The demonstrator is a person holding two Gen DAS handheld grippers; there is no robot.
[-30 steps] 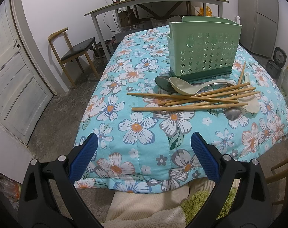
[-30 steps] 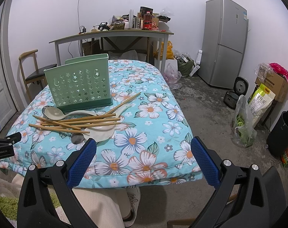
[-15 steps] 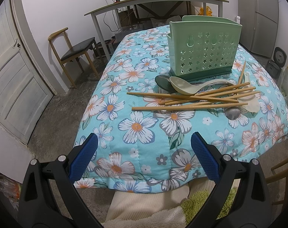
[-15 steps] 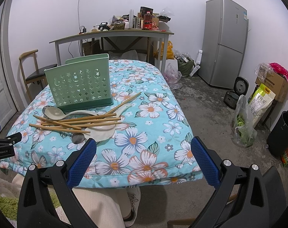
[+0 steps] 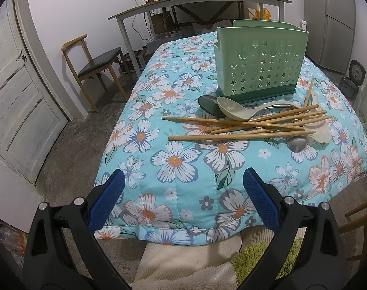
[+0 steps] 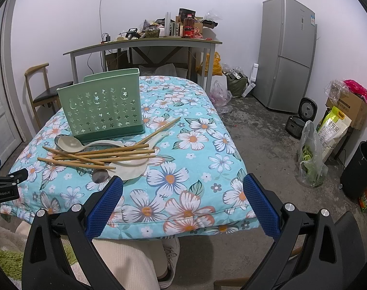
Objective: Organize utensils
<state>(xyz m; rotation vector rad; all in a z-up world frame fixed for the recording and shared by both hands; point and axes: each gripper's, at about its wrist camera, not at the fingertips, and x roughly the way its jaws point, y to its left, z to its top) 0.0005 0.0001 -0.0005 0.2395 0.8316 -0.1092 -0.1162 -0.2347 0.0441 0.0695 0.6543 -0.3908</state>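
Chopsticks (image 5: pixel 244 126) lie in a loose crossed heap on the flowered quilt (image 5: pixel 176 162), ahead of my left gripper (image 5: pixel 183 199) and a little to its right; seen from my right gripper (image 6: pixel 182 201), the same heap sits ahead and to the left. Tangled with them are spoons: a pale ceramic soup spoon (image 5: pixel 234 108) with its bowl toward the far left of the pile, a dark spoon (image 5: pixel 206 102) touching it just behind, a metal spoon (image 5: pixel 296 142) at the near right edge, and a white ladle-like spoon (image 6: pixel 130 168) partly under the sticks. One chopstick (image 6: pixel 159 130) leans away from the heap, angled toward the far right.

Behind the pile stands the green utensil holder (image 5: pixel 258 60), upright, its star-punched wall facing me, its dark base touching the spoons' handles.

My left gripper is spread wide with nothing between its blue pads (image 5: pixel 106 203), hanging over the near edge of the quilt. My right gripper is likewise spread wide and bare, its left pad (image 6: pixel 103 205) just short of the white spoon. My knees in cream trousers (image 6: pixel 125 263) show beneath both.
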